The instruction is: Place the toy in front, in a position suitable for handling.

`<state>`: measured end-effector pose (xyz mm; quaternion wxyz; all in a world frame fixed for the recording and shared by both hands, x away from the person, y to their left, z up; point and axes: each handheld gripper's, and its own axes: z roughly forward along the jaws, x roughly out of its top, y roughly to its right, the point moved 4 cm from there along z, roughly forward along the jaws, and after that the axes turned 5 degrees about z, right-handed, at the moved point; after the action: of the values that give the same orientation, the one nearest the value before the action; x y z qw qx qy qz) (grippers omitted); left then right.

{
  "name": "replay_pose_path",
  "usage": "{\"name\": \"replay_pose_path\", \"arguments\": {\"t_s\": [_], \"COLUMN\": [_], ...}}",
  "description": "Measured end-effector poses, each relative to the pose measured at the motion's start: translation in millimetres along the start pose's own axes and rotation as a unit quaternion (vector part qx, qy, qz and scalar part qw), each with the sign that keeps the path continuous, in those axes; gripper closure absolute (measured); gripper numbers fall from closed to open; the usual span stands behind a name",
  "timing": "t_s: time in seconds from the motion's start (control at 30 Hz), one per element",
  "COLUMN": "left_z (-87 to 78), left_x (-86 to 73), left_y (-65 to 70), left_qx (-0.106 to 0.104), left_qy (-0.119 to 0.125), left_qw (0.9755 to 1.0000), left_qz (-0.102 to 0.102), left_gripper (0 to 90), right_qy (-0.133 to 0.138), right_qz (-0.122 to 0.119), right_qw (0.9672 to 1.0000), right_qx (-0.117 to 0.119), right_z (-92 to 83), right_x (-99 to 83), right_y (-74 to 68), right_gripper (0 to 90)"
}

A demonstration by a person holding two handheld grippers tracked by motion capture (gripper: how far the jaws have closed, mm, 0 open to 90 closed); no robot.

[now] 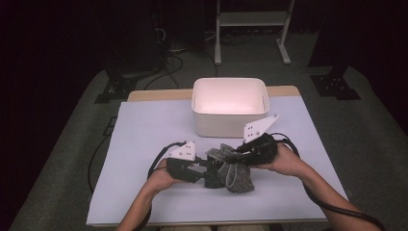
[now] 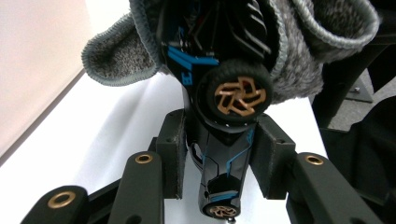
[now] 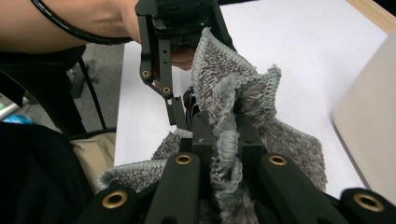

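On the white sheet-covered table (image 1: 144,144), both hand-held grippers met near the front centre, just in front of the white rectangular plastic bin (image 1: 230,107). The left gripper (image 1: 204,169) was clamped on a black toy car with blue trim and copper-coloured wheel hubs (image 2: 219,154): in the left gripper view the car's body sat squeezed between the two black pads (image 2: 170,154), one wheel just past the jaw tips and another low between the jaw arms. The car's far end was buried in the open mouth of a grey fuzzy knitted cloth with a stitched hem (image 2: 116,56), which draped around it on both sides. The right gripper (image 1: 236,155) was pinched shut on a bunched fold of that cloth (image 3: 226,154); in the right gripper view the hemmed edge rose upright from between its jaws, and the rest of the fabric spread down onto the sheet. From the high view the cloth (image 1: 235,175) hung between the two grippers and touched the table below them, with the toy car (image 1: 211,179) dark and mostly hidden against it. The left gripper (image 3: 180,119) also appeared in the right gripper view, just beyond the cloth, with the person's hand (image 3: 184,53) behind it. The bin stood just beyond the grippers; whether anything lay inside it could not be told.
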<state>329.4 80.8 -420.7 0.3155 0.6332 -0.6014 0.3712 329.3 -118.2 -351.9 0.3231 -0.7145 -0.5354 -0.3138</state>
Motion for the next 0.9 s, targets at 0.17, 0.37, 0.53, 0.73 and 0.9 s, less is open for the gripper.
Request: {"name": "replay_pose_path", "arguments": {"t_s": [0.17,0.37,0.53,0.73,0.9], "left_z": [-2.9,7.7,21.6,33.7,27.3], "left_x": [1.1,-2.3,-10.2,-15.7,-12.1], "left_y": [-0.1,-2.8,-0.8,-0.5,-0.1], "left_qx": [-0.002,-0.008,-0.017,-0.019,-0.018], "left_qy": [-0.007,0.021,-0.005,-0.004,-0.024], "left_qw": [1.0,0.9996,0.9996,0.9996,0.9995], "left_qz": [0.003,-0.016,-0.021,-0.021,-0.014], "left_gripper": [60.3,59.1,49.5,55.9,58.1], "right_qy": [0.008,-0.01,-0.007,-0.006,-0.004], "right_qz": [-0.004,-0.007,0.0,0.002,-0.005], "right_qw": [1.0,0.9998,0.9999,0.9999,0.9998], "right_qx": [0.003,-0.014,-0.014,-0.014,-0.02], "right_z": [3.4,-1.8,-5.6,-8.4,-8.8], "right_x": [0.3,-3.9,-9.7,-13.4,-13.6], "right_y": [-2.0,0.0,0.1,-0.2,-0.5], "right_gripper": [81.6,81.6,81.6,81.6,81.6]}}
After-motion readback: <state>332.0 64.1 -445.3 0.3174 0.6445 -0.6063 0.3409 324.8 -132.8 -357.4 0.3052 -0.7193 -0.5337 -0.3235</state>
